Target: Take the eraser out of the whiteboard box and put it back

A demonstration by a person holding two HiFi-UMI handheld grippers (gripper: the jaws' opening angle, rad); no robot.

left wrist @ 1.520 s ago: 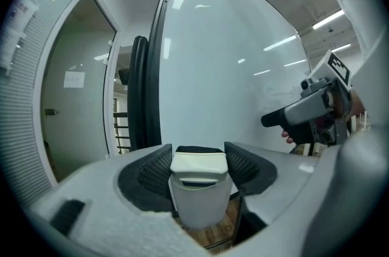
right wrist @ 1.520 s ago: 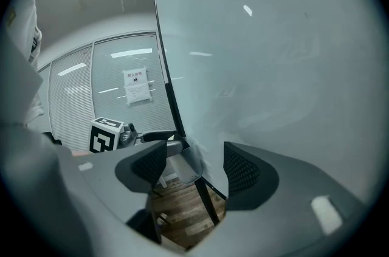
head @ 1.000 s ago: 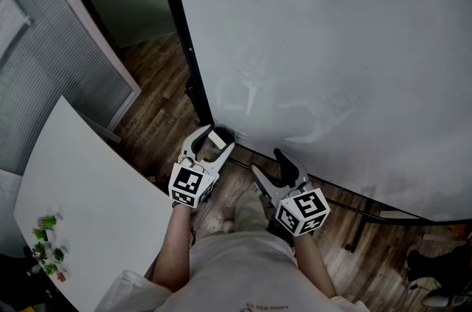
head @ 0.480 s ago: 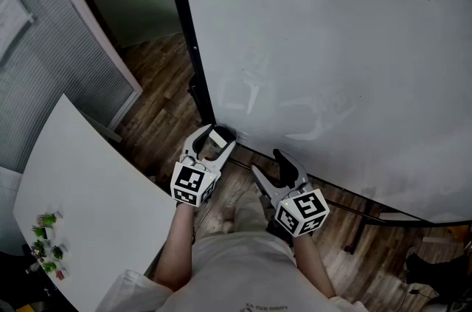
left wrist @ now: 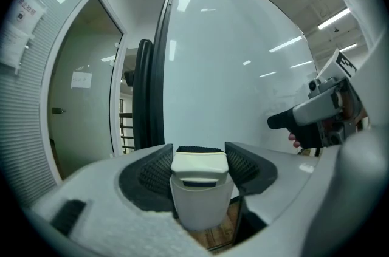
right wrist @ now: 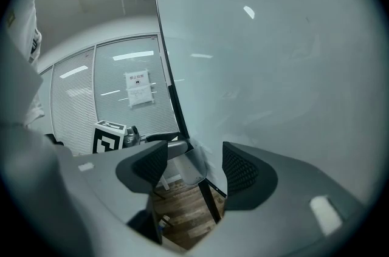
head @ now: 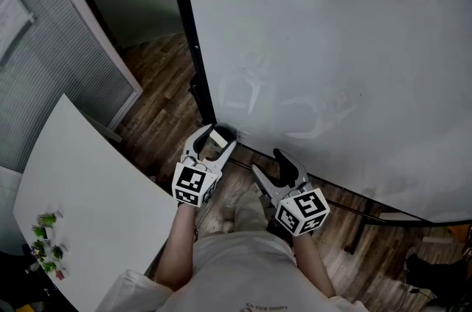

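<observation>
Nearest the body, the right gripper (head: 271,163) sat at about 4 o'clock from the left gripper (head: 212,138). Its jaws stood wide apart with nothing between them. The left gripper's ribbed black pads were closed on the white plastic block eraser (left wrist: 199,186), which stood upright with its dark felt face away from the camera. Just past it, at about 1 o'clock, the small translucent grey whiteboard box (right wrist: 193,167) hung at the lower corner of the large glossy whiteboard (head: 332,45). The eraser was out of the box, so the return step seemed to be in hand. Next, the eraser would need lining up over the box's opening, then lowering in before the pads let go.
</observation>
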